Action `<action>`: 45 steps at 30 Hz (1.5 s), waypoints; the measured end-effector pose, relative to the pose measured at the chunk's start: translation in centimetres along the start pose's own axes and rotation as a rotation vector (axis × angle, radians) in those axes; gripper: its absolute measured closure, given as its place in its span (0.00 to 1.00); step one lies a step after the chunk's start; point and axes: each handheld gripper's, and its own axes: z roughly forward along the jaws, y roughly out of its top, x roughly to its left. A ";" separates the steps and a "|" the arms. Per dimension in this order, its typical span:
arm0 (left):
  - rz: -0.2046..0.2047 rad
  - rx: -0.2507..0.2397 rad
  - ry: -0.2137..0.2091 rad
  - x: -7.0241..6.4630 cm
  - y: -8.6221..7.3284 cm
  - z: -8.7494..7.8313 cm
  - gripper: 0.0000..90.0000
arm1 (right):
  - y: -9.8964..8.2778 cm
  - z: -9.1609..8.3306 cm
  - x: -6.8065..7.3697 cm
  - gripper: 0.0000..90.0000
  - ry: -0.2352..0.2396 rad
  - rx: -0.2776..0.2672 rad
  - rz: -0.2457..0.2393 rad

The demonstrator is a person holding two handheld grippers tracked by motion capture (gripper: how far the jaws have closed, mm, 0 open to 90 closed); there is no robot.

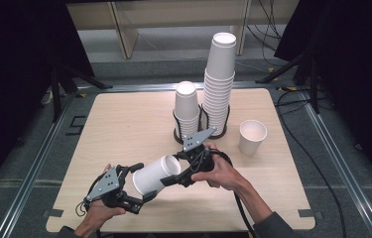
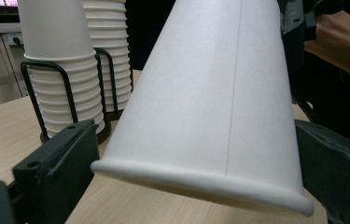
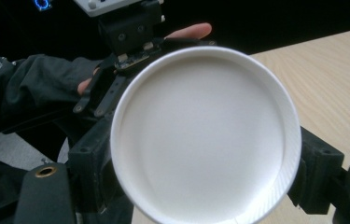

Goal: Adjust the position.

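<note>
A paper cup lies on its side just above the table, clamped by the left gripper near its base and the right gripper at its rim (seemingly a hand-over between the 2), the right gripper view alone showing its empty inside.

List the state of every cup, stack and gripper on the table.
Held paper cup: on its side, off the table.
Left hand-held gripper: jaws around that cup.
Right hand-held gripper: jaws flanking its rim.
Loose cup: upright.
Short stack: upside-down.
Tall stack: upside-down.
</note>
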 end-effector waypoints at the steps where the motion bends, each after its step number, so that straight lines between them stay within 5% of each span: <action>1: 0.001 -0.015 -0.006 0.0 0.0 0.1 0.04 | 0.0 0.0 0.1 0.27 0.009 -0.002 0.014; 15: 0.037 0.065 -0.033 -0.5 0.0 0.4 0.14 | 0.3 0.9 0.3 0.27 -0.007 0.000 -0.003; 23: 0.020 0.072 -0.042 -0.3 0.3 0.2 0.18 | 0.3 1.0 0.4 0.27 -0.013 -0.019 -0.001; 24: 0.027 0.070 -0.047 -0.2 0.2 0.3 0.18 | 0.3 1.0 0.6 0.27 -0.013 -0.006 0.024; 25: 0.020 0.062 -0.051 -0.2 0.2 0.3 0.18 | 0.4 1.0 0.5 0.27 -0.025 -0.004 -0.012; 26: 0.020 0.062 -0.052 -0.1 0.2 0.3 0.18 | 0.5 0.9 0.8 0.27 -0.037 0.006 0.008; 29: 0.035 0.091 -0.048 -0.3 0.3 0.1 0.19 | 0.8 0.9 1.0 0.24 -0.054 0.026 -0.047; 33: 0.069 0.125 -0.056 -0.6 0.2 0.4 0.19 | 1.5 0.6 1.4 0.18 -0.065 0.071 -0.061; 38: 0.093 0.140 -0.063 -0.7 0.2 0.5 0.19 | 2.2 0.4 1.8 0.18 -0.096 0.163 -0.099; 45: 0.117 0.155 -0.065 -0.8 0.2 0.6 0.20 | 2.6 1.3 2.1 0.20 -0.079 0.256 -0.097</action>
